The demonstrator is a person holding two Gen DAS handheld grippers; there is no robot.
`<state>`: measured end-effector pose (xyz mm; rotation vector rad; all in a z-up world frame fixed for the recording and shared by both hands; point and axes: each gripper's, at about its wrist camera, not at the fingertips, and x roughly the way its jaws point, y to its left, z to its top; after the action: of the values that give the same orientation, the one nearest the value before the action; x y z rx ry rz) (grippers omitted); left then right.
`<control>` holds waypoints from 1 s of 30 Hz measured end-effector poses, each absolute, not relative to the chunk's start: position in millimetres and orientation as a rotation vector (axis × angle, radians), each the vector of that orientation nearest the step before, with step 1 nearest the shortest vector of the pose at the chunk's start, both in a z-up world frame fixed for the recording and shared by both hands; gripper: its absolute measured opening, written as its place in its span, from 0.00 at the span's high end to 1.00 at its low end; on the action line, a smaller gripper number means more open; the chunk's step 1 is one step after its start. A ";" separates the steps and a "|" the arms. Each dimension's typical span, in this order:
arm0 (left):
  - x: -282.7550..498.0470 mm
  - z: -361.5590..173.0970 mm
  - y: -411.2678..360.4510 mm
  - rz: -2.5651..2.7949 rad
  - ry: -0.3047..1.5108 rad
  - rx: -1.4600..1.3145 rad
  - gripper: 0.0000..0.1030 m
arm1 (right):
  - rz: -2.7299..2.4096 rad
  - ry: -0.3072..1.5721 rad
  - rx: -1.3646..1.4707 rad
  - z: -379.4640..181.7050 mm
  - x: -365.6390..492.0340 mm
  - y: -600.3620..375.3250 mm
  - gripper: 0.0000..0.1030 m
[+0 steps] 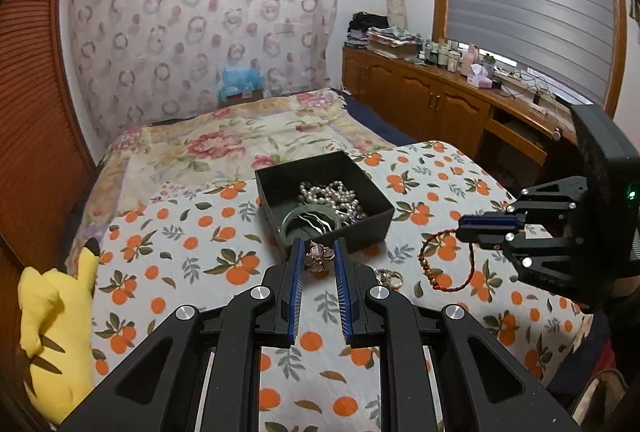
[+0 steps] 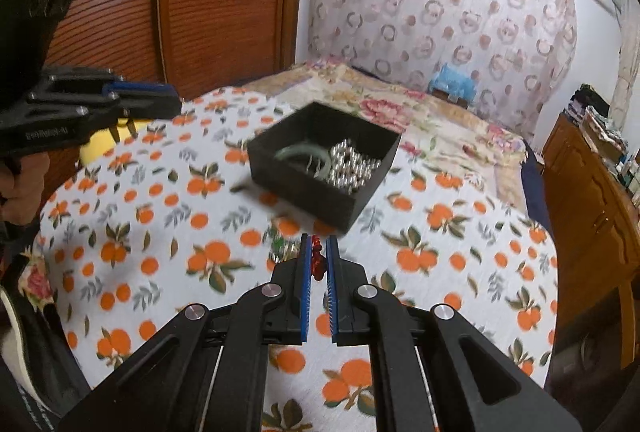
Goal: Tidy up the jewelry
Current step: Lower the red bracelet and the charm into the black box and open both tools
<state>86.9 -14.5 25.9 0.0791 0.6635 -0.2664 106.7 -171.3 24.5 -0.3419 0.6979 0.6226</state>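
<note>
A pink flower brooch (image 1: 318,257) is clamped in the left gripper (image 1: 318,252); a red cord bracelet (image 1: 448,264) is gripped by the right gripper (image 2: 319,252). Beyond, pearls (image 1: 328,194) are seen in a black box (image 1: 372,228) on the bed (image 1: 224,148).

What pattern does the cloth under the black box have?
Oranges with leaves on white cloth; left wrist view shows it best.

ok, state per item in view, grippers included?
left gripper: shut on the pink flower piece, off the cloth
right gripper: shut on the red cord bracelet, which dangles
black box: open, no lid on it
pearl strand: in the box
green bangle: in the box
ring cluster: loose on the orange-print cloth
</note>
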 end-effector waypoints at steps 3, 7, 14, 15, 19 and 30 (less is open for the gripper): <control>94.9 25.9 -13.5 -0.258 0.676 0.065 0.86 | 0.612 0.687 -0.328 33.1 115.1 -170.6 0.92; 105.1 25.8 -14.0 -0.251 0.679 0.057 0.86 | 0.589 0.654 -0.297 48.2 126.3 -171.5 0.92; 131.6 14.5 -15.6 -0.243 0.684 0.048 0.86 | 0.558 0.618 -0.236 61.5 154.1 -167.4 0.92; 134.8 13.0 -14.9 -0.240 0.685 0.048 0.86 | 0.555 0.615 -0.232 62.0 158.2 -166.7 0.92; 150.3 7.7 -9.5 -0.230 0.689 0.032 0.86 | 0.543 0.603 -0.224 61.8 174.5 -161.0 0.92; 181.0 4.7 -7.9 -0.218 0.688 0.038 0.86 | 0.563 0.607 -0.176 53.4 216.0 -148.8 0.92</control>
<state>181.0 -7.9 4.7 0.0377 0.6884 -0.2177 216.0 -148.8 53.4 -0.1760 0.6069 0.5627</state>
